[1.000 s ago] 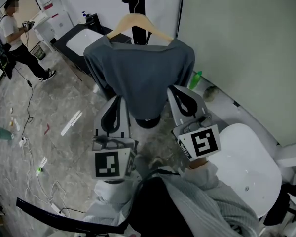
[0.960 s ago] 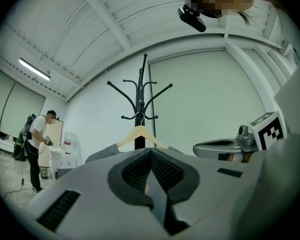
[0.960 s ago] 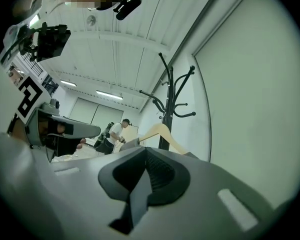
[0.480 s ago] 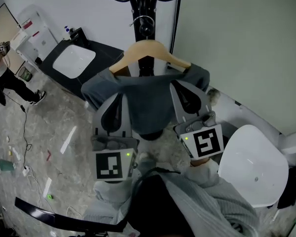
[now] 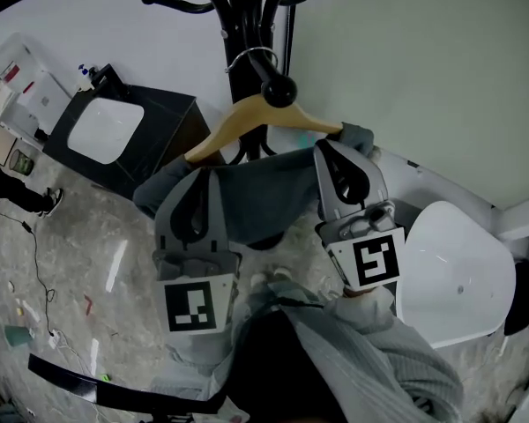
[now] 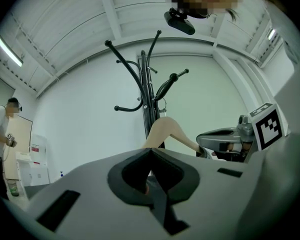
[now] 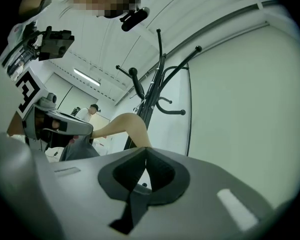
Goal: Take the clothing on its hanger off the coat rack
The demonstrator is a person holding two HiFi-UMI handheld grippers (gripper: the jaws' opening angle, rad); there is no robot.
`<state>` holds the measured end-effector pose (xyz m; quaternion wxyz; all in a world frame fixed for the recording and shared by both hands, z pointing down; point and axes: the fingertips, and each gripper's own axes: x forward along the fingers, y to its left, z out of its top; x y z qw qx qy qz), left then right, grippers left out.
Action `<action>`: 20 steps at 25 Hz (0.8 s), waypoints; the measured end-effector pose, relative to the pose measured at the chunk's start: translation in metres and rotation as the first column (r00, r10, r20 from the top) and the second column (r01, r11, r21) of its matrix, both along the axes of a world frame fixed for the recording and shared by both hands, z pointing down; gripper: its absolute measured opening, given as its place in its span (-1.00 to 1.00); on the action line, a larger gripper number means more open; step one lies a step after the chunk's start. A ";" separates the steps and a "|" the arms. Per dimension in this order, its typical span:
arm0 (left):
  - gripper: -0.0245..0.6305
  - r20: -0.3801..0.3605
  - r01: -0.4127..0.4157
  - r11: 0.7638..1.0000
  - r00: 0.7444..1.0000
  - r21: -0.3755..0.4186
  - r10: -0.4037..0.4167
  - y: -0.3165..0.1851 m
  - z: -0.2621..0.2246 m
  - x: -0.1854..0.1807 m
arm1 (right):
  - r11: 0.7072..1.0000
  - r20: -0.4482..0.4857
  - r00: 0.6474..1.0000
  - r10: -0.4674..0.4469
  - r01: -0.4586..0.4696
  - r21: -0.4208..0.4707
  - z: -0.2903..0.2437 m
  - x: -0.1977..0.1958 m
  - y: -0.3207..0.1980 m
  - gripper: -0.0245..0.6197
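Right now your left gripper (image 5: 197,173) is clamped on the dark grey sweater (image 5: 264,192) at the nine o'clock end of the pale wooden hanger (image 5: 247,117). Your right gripper (image 5: 333,146) is pinched shut on the same sweater at the three o'clock end. The cloth sags, bunched, between them. At twelve o'clock the hanger's metal hook (image 5: 249,52) sits against the black coat rack (image 5: 242,25); you can't tell whether it rests on a peg.

Before me: smooth pale wood hanger (image 5: 234,126), matt grey cloth sweater (image 5: 264,192); at twelve o'clock, glossy black metal coat rack (image 5: 242,25)
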<state>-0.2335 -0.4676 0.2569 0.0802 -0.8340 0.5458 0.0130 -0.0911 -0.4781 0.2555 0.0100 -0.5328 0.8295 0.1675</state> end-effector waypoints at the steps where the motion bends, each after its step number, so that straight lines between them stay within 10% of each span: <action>1: -0.91 0.009 -0.006 1.000 1.000 0.001 0.006 0.000 -0.001 0.001 | 1.000 -0.005 1.000 0.001 -0.001 0.002 -0.002 0.001 -0.001 -0.91; 6: -0.91 0.123 -0.066 0.998 0.990 0.024 0.063 0.003 -0.016 0.002 | 0.998 -0.017 0.998 -0.064 0.064 -0.018 -0.012 0.013 -0.007 -0.91; 11: -0.91 0.206 -0.255 0.967 0.947 0.021 0.245 0.007 -0.040 -0.006 | 0.945 -0.144 0.934 -0.327 0.325 -0.034 -0.032 0.018 -0.012 -0.84; 20: -0.33 0.429 -0.491 0.853 0.741 -0.179 0.517 -0.008 -0.038 0.000 | 0.779 -0.258 0.735 -0.627 0.580 -0.238 -0.040 0.006 -0.030 -0.41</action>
